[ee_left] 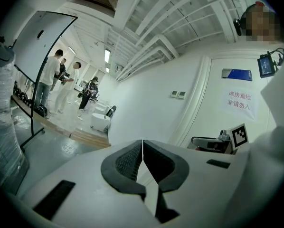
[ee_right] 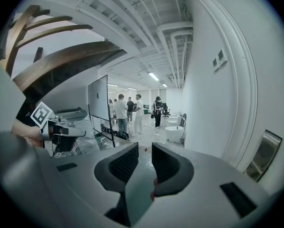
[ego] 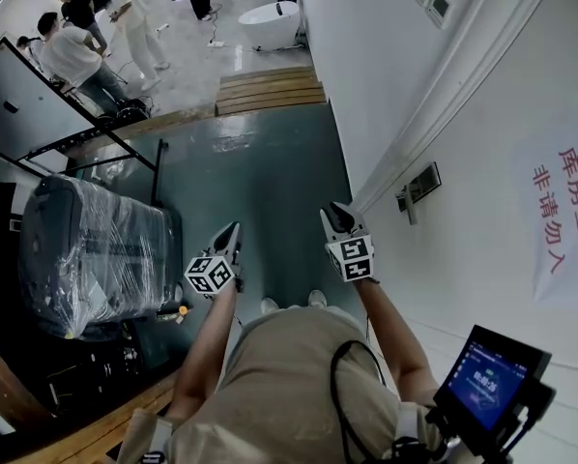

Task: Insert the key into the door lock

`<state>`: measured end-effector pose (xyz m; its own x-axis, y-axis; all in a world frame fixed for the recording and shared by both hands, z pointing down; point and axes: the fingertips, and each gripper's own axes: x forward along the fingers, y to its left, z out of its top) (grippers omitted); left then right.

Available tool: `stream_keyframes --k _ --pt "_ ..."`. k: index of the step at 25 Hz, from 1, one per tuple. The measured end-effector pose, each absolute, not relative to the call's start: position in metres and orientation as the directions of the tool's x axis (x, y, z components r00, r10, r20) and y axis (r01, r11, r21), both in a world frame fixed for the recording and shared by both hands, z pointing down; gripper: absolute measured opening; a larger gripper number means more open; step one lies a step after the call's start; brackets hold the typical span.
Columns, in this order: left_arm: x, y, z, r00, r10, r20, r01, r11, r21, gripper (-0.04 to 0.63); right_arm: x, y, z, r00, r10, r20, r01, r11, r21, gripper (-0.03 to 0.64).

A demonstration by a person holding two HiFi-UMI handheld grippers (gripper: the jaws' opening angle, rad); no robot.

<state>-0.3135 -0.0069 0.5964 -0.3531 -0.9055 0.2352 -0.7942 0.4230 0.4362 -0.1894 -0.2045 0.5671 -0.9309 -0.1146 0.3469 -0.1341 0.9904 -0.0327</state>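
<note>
In the head view I have both tongs out ahead of the person, over the dark teal floor [ego: 270,177]. The left gripper [ego: 233,232] is on the side of the plastic-wrapped bulk [ego: 86,249] at the floor's left edge. The right gripper [ego: 339,216] is near the foot of the white wall. On the white door [ego: 473,269], just beside its frame moulding, sits a metal plate [ego: 419,186] that I read as the lock. The right gripper is near it but not touching. A sign [ego: 564,211] in red characters hangs on the door, towards its right edge. A small lit screen [ego: 487,375] shows at the bottom right corner, and people [ego: 125,13] stand at the floor's far end.

In the left gripper view, the jaws are clenched, pads meeting in one thin line with nothing between them. Past them to the right I see the right gripper's marker cube [ee_left: 240,135] in front of the door.

In the right gripper view, the jaws stand apart, released, and the floor shows through the gap. A small reddish-brown bit [ee_right: 154,194] sits at the inner edge of the right-hand jaw, too small for me to name. I cannot pick out the key in any view. The metal plate sits on the door at the lower right.
</note>
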Motion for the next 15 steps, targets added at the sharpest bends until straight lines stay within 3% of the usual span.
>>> stream_keyframes --k 7,15 --pt "-0.308 -0.018 0.604 -0.341 -0.908 0.246 -0.786 0.418 0.455 0.02 -0.184 -0.208 0.57 -0.923 -0.108 0.37 -0.097 0.994 0.048 0.066" --pt "-0.287 -0.061 0.606 -0.292 -0.924 0.246 -0.805 0.377 0.459 0.02 -0.156 -0.243 0.568 -0.923 -0.159 0.35 -0.158 0.987 0.031 0.066"
